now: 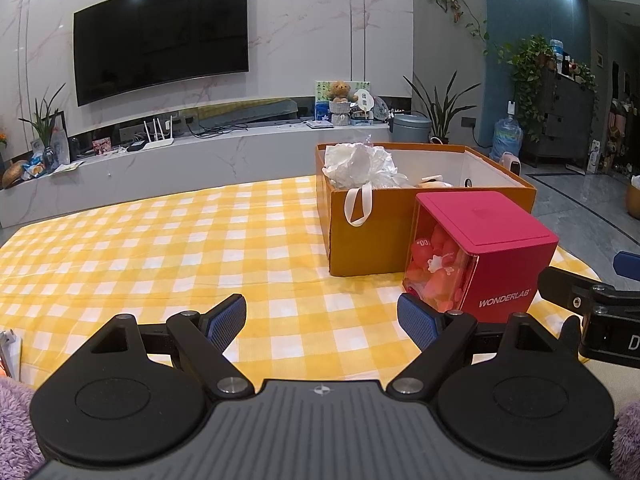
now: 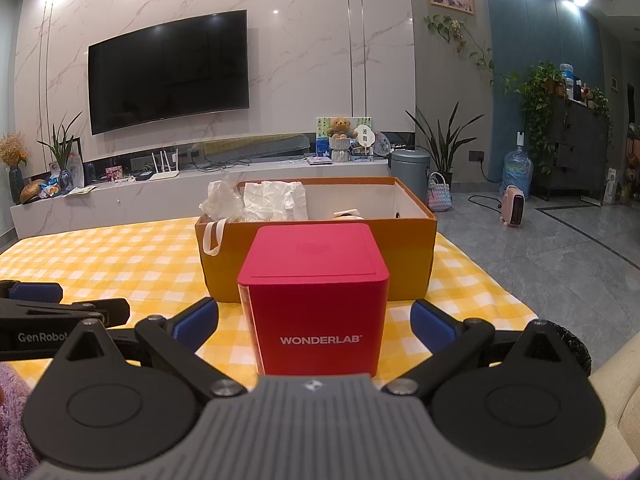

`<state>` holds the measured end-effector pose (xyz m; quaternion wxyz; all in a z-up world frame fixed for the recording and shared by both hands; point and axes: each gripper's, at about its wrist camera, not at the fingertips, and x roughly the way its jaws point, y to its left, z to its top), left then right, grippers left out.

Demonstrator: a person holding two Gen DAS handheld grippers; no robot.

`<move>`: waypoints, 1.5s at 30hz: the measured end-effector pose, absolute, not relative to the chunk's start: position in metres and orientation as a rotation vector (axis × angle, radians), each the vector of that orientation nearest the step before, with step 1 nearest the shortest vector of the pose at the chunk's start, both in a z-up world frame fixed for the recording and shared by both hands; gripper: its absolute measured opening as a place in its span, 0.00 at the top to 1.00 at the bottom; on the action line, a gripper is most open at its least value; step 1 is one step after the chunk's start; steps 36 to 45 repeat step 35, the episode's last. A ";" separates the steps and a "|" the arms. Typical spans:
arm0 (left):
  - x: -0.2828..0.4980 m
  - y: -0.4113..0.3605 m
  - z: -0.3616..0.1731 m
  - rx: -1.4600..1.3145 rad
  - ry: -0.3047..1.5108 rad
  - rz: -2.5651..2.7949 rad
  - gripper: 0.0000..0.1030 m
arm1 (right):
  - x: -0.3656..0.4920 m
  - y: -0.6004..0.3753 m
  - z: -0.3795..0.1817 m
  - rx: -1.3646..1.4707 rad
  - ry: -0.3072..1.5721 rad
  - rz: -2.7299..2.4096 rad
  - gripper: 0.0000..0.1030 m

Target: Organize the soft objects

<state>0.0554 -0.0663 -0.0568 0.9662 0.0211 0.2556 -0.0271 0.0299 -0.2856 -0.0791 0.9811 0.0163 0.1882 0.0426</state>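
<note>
A red WONDERLAB cube box (image 2: 316, 300) stands on the yellow checked tablecloth (image 1: 160, 248), right in front of an open orange box (image 2: 412, 256). The cube's clear side shows red pieces inside in the left wrist view (image 1: 480, 264). The orange box (image 1: 360, 240) holds crumpled white soft items (image 1: 360, 166) and has a white strap handle. My right gripper (image 2: 314, 326) is open, its fingers on either side of the cube, not touching. My left gripper (image 1: 322, 320) is open and empty, left of the cube.
A TV and a long low marble shelf (image 1: 160, 160) run behind the table. The table's right edge drops to grey floor (image 2: 540, 248). The right gripper's body (image 1: 592, 312) shows at the right edge of the left wrist view. Purple fluffy fabric (image 1: 16, 420) lies at the near left.
</note>
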 end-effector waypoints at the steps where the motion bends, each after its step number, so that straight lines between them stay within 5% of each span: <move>1: 0.055 -0.066 -0.056 0.041 0.517 -0.056 0.03 | 0.030 -0.285 -0.079 0.033 0.379 0.086 0.03; 45: 0.052 -0.065 -0.051 0.034 0.511 -0.033 0.03 | 0.031 -0.284 -0.085 0.032 0.395 0.089 0.03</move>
